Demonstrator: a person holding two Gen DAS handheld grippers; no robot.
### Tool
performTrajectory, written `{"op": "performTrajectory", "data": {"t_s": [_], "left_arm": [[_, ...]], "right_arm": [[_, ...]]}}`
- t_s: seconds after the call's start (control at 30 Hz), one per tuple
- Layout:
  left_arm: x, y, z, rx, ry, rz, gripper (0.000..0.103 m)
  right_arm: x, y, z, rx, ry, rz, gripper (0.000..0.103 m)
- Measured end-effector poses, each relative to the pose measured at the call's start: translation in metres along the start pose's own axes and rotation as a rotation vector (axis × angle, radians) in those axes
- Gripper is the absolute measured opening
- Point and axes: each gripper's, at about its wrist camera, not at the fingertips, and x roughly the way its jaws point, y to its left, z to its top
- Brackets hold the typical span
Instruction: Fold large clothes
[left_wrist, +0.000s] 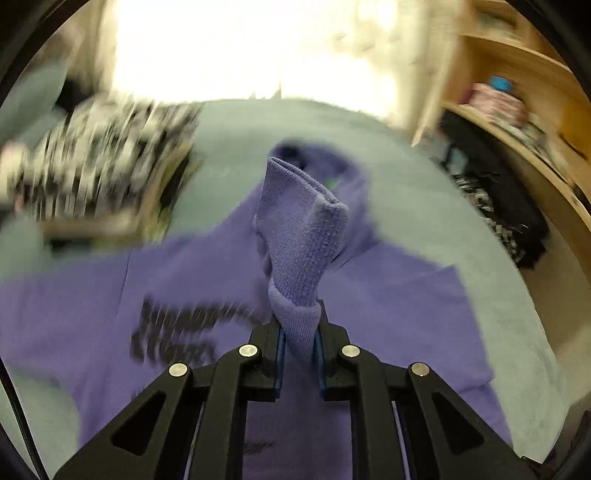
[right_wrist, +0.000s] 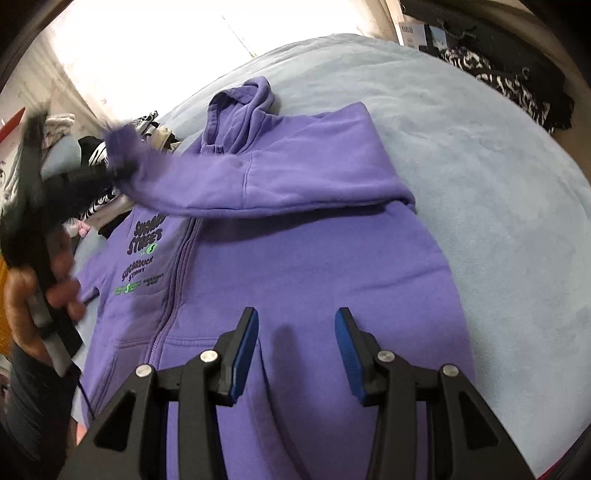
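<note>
Purple zip hoodie (right_wrist: 295, 280) lies face up on the pale blue bedspread (right_wrist: 480, 184), hem toward us and hood (right_wrist: 240, 107) at the far end, its long axis running away from our right gripper (right_wrist: 295, 350). That gripper hangs low over the hoodie's lower front with its blue pads (right_wrist: 243, 354) spread and nothing between them; we cannot tell whether they touch the cloth beneath.

Further out, one sleeve (right_wrist: 258, 184) crosses the chest from the shoulder on the right of the right wrist view toward the printed lettering (right_wrist: 147, 236), and that crossing is what we judge the fold to turn on. Our left gripper (left_wrist: 299, 354) is the nearer one to it: its fingers are pressed together on the ribbed cuff (left_wrist: 299, 236), which stands up out of the jaws above the hoodie. In the right wrist view a hand (right_wrist: 40, 295) holds that gripper at the left, blurred.

We judge the sleeve must settle flat across the chest, well short of the far edge. Beyond lie patterned clothes (left_wrist: 92, 166) and a wooden shelf (left_wrist: 535, 110).
</note>
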Motion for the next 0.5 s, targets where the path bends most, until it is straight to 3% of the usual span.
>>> {"op": "performTrajectory", "data": {"t_s": [0.13, 0.33, 0.5], "left_arm": [[0.032, 0.051, -0.03, -0.155, 0.148, -0.062, 0.031], [0.038, 0.092, -0.038, -0.27, 0.167, -0.146, 0.059], [0.053, 0.104, -0.027, -0.256, 0.195, -0.158, 0.061]], "right_arm": [[0.008, -0.002, -0.001, 0.024, 0.024, 0.02, 0.043], [0.008, -0.001, 0.001, 0.021, 0.019, 0.044, 0.043], [-0.002, 0.003, 0.026, -0.025, -0.024, 0.017, 0.046]]}}
